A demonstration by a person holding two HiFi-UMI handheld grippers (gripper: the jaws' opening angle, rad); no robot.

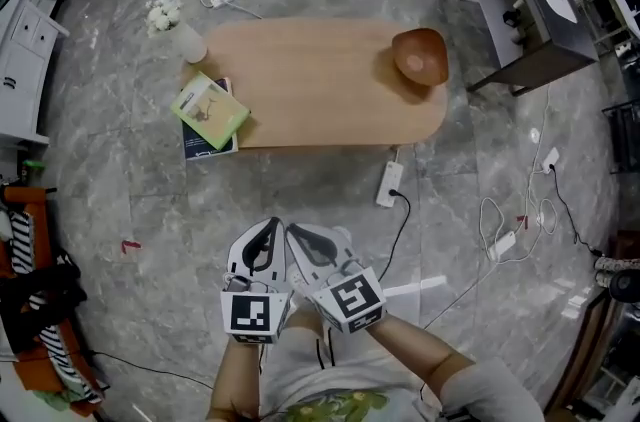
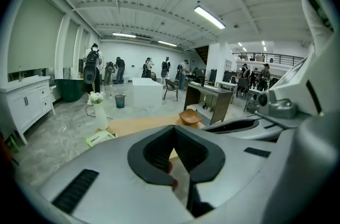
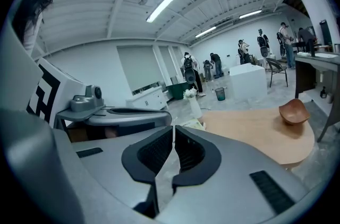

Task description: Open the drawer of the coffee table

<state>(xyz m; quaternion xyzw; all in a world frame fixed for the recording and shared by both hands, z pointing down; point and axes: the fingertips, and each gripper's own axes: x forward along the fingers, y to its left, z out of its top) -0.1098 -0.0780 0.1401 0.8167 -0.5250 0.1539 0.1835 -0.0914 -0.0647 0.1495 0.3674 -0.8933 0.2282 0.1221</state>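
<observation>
Grey left gripper (image 1: 270,232) and grey right gripper (image 1: 300,238) were shut, empty | oval light-wood coffee table (image 1: 310,80) lay far, drawer unseen | risk: shut jaws could slide off drawer front.

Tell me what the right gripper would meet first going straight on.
The right gripper points slightly down: probably the floor short of the coffee table, else the books at its left end; depth unclear.
</observation>
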